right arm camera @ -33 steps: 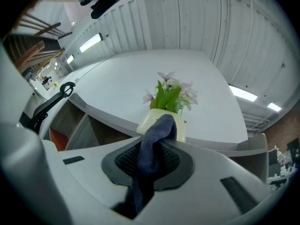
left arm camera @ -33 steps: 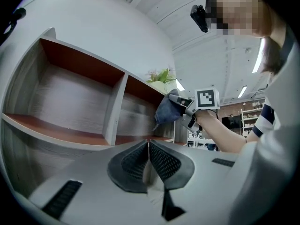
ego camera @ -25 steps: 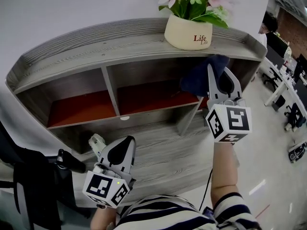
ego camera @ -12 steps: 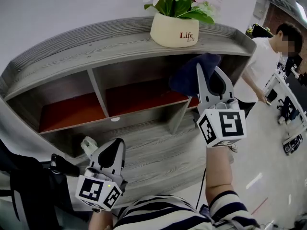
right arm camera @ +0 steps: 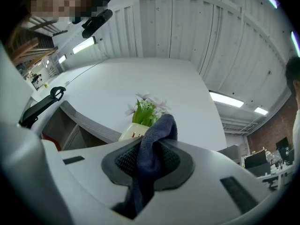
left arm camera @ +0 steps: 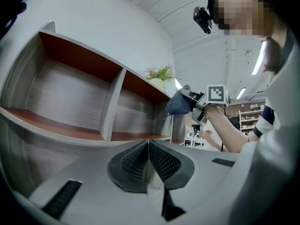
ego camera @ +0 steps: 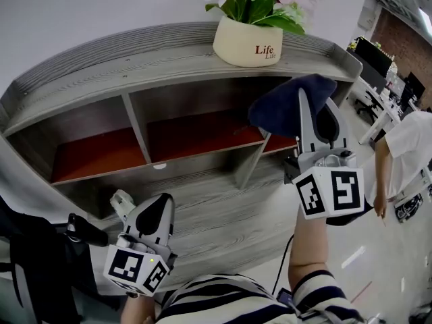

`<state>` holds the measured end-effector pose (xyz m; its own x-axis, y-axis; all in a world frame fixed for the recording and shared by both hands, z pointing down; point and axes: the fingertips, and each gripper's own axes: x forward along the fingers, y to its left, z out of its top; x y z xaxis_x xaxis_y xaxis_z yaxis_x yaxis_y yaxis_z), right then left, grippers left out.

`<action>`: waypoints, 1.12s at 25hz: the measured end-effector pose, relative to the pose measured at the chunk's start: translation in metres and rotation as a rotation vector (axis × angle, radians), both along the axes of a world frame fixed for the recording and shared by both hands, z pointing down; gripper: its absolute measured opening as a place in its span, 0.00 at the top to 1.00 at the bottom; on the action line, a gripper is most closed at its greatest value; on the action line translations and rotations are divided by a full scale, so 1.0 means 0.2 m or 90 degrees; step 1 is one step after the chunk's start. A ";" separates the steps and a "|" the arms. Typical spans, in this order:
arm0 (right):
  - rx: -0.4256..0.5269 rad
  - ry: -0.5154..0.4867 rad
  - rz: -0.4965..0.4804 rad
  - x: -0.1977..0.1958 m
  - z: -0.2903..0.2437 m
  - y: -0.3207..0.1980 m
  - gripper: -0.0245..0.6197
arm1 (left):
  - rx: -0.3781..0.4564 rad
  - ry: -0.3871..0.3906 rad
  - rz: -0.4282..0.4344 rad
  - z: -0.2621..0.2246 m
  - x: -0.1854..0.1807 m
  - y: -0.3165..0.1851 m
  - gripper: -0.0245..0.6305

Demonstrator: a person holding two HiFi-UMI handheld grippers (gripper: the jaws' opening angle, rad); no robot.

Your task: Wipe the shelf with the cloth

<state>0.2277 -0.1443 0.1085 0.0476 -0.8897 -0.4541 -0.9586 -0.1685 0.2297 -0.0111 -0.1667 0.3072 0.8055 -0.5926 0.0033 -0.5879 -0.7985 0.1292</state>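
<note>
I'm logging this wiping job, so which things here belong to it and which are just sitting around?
In the job: cloth, clamped in the right gripper; shelf.

Just there: flower pot on the shelf's top; left gripper, shut on nothing; person in white at the right.

Flower pot point(ego camera: 243, 42): "Life" in large dark letters on its cream side, as I see it.
Beneath that: a smaller "Life".
</note>
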 end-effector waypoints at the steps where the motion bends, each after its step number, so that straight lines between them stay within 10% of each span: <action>1: 0.006 -0.003 0.005 0.02 -0.01 0.01 0.86 | 0.000 0.000 0.000 0.00 0.00 0.00 0.93; 28: -0.103 -0.045 0.100 0.26 0.43 -0.22 0.86 | -0.017 -0.005 -0.032 0.05 -0.03 0.00 0.93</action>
